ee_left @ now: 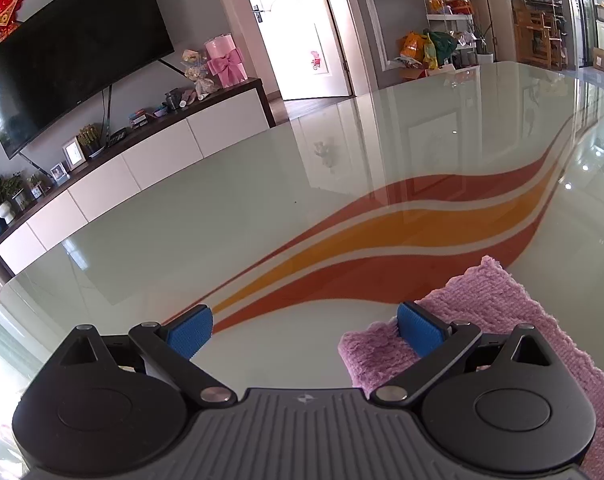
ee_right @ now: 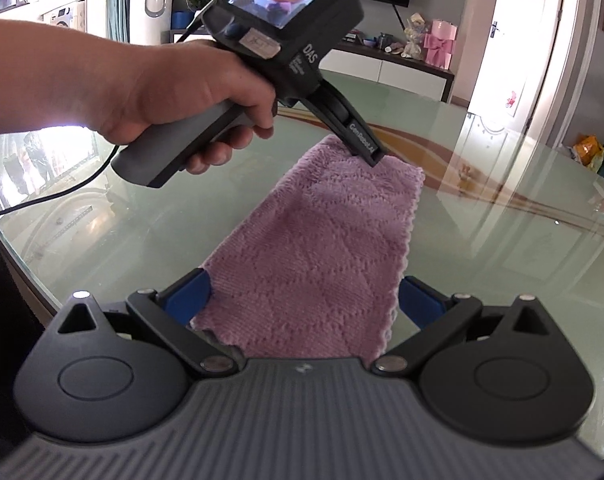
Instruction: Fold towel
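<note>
A pink towel [ee_right: 318,248] lies folded into a long strip on the glass table [ee_right: 142,208]. In the right wrist view my right gripper [ee_right: 304,298] is open, its blue pads [ee_right: 190,296] standing on either side of the strip's near end. A hand [ee_right: 174,88] holds my left gripper [ee_right: 376,158] with its tip down on the strip's far end. In the left wrist view the left gripper [ee_left: 306,332] is open; its right pad [ee_left: 420,332] rests over the towel [ee_left: 502,304], and bare glass shows between the fingers.
The glass table [ee_left: 222,220] carries red and orange wavy stripes [ee_left: 402,224]. A black cable [ee_right: 62,192] runs from the left gripper's handle across the near left. Beyond the table stand a low TV cabinet [ee_left: 102,176], a TV and an open door.
</note>
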Demonstrator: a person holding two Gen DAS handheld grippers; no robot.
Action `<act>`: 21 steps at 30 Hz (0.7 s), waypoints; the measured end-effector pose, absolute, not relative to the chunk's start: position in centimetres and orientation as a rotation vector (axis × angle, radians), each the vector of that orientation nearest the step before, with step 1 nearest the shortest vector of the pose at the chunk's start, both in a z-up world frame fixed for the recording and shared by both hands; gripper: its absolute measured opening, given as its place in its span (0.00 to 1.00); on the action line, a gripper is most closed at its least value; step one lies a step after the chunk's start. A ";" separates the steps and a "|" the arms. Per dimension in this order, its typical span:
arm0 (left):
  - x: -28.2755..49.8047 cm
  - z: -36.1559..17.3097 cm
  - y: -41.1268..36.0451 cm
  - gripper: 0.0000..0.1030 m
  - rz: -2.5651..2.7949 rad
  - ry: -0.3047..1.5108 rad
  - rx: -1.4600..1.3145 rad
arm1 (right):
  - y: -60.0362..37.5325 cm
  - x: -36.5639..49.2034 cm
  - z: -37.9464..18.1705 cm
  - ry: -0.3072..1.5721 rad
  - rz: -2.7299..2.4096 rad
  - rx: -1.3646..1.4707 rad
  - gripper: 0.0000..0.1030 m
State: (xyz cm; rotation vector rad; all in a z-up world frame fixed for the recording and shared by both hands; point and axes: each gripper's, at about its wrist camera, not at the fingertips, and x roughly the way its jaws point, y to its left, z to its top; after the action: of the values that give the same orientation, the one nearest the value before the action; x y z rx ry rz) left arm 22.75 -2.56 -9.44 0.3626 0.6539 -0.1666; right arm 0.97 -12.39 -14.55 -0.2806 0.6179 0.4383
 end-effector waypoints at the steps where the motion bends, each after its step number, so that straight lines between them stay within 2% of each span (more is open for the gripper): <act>1: 22.8 -9.4 -2.6 0.97 -0.165 0.653 0.366 | -12.5 1.1 -14.5 0.618 0.440 -0.285 1.00; 21: 22.0 -8.6 -0.9 0.97 -0.091 0.656 0.360 | -12.7 1.6 -14.5 0.626 0.451 -0.300 1.00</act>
State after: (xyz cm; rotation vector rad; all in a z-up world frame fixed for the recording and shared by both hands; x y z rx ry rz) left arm 21.96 -0.88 -8.61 0.3596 0.6559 -0.0915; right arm 1.61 -12.74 -14.48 -0.3002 0.6260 0.4514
